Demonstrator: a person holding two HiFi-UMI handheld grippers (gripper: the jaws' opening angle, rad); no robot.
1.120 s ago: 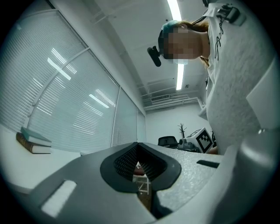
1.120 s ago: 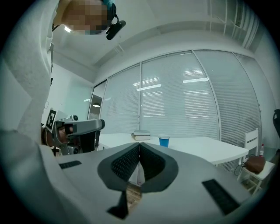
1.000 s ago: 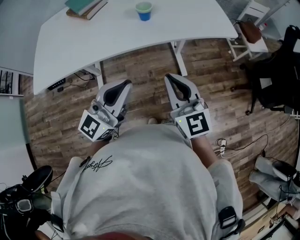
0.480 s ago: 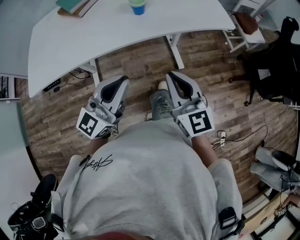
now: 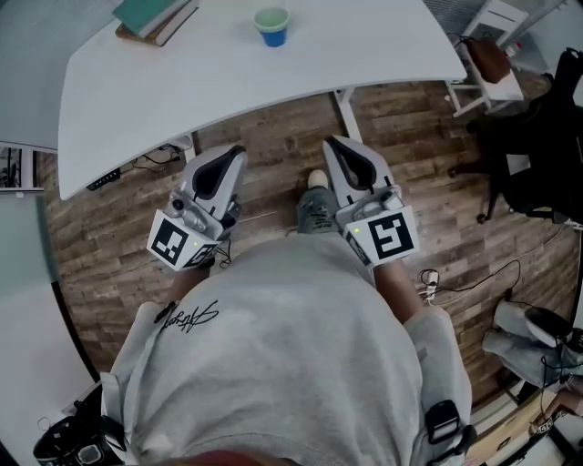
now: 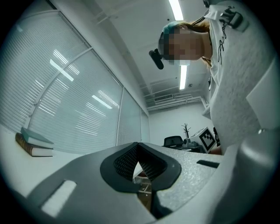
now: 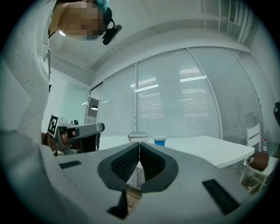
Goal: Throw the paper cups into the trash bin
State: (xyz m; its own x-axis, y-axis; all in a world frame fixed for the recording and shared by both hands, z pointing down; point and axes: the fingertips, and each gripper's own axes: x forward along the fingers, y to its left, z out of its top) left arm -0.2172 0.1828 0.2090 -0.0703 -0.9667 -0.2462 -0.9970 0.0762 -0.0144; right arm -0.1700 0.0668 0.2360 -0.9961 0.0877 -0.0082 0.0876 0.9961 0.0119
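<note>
Two grippers are hanging over the wood floor here, the left gripper (image 5: 230,157) and right gripper (image 5: 335,151), both pinching fully closed on nothing. One blue paper cup (image 5: 272,25) is sitting on the white table (image 5: 364,45), well apart from them, and two stacked books (image 5: 155,16) are lying to its left.

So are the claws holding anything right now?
No, nothing is held. The left claw and the right claw are both shut and empty. The blue paper cup stands on the white table, away from both.
</note>
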